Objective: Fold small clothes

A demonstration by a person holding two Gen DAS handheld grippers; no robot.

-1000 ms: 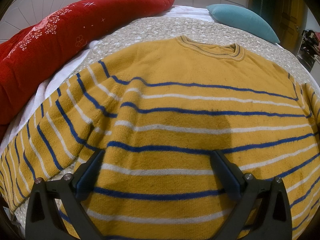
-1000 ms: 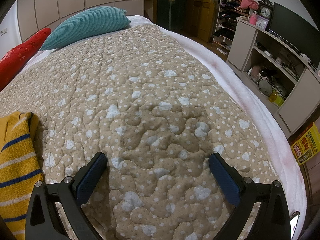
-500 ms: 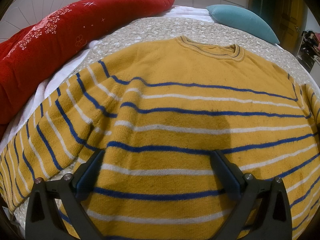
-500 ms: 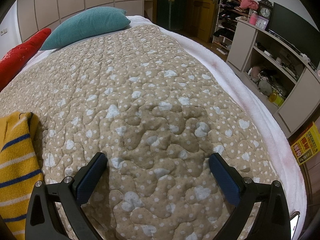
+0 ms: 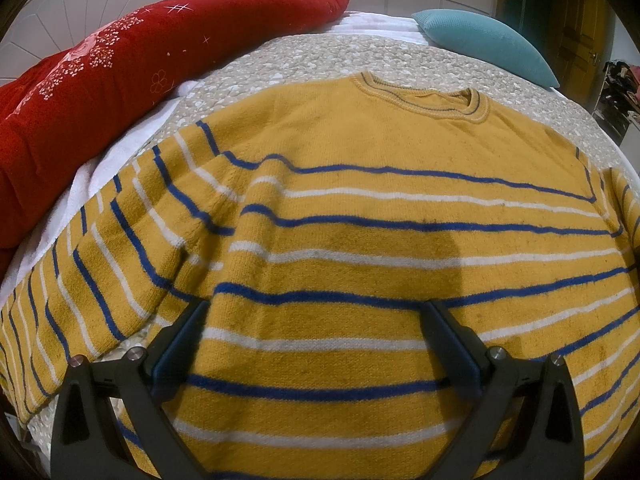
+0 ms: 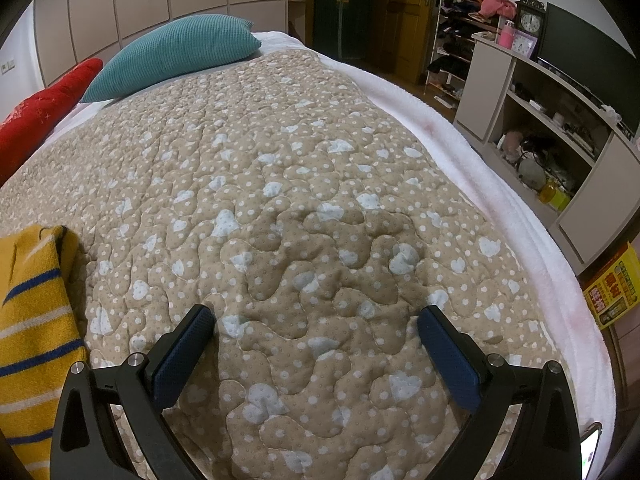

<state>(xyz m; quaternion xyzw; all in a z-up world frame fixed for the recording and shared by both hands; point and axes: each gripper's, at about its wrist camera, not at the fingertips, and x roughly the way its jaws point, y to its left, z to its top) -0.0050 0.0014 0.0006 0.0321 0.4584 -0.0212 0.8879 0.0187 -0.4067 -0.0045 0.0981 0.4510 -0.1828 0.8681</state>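
Observation:
A yellow sweater [image 5: 360, 208] with blue and white stripes lies flat on the bed, collar toward the far side, sleeves spread to both sides. My left gripper [image 5: 316, 320] hovers open over its lower body, fingers wide apart, holding nothing. In the right wrist view only one striped sleeve of the sweater [image 6: 36, 320] shows at the left edge. My right gripper [image 6: 316, 320] is open over the bare quilt, to the right of that sleeve and apart from it.
A beige quilt [image 6: 304, 152] with pale hearts covers the bed. A long red pillow [image 5: 100, 72] lies along the left side, a teal cushion [image 5: 484, 44] at the far end. Right of the bed stand a shelf unit [image 6: 552, 128] and a yellow box [image 6: 612, 288].

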